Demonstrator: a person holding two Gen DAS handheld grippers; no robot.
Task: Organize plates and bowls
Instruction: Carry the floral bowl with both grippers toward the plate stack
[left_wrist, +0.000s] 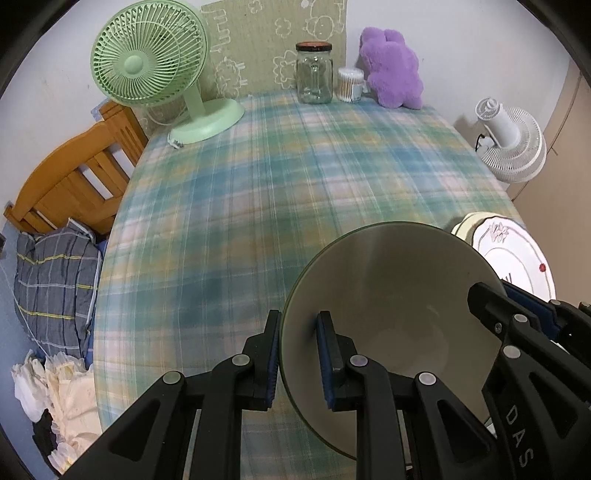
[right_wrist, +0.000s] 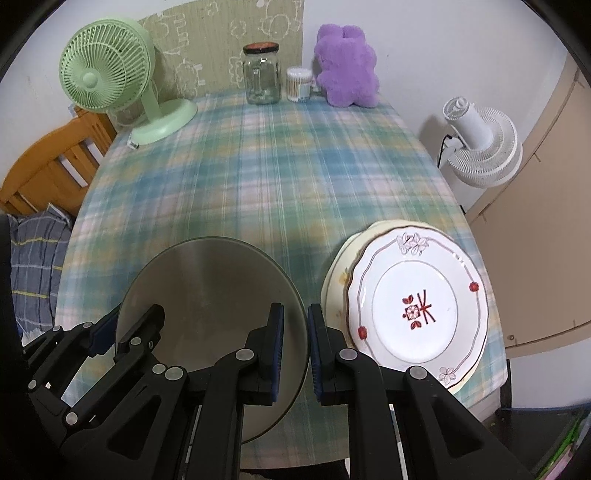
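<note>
A large bowl, pale grey inside with a dark green rim, is carried between both grippers over the plaid tablecloth. My left gripper is shut on the bowl's left rim, one pad inside and one outside. My right gripper is shut on the right rim of the same bowl. To the bowl's right lies a stack of plates near the table's front right corner; the top one is white with red flower marks. The same stack of plates shows partly behind the bowl in the left wrist view.
At the table's far end stand a green fan, a glass jar, a tub of cotton swabs and a purple plush toy. A wooden bed frame with bedding is left; a white fan stands right.
</note>
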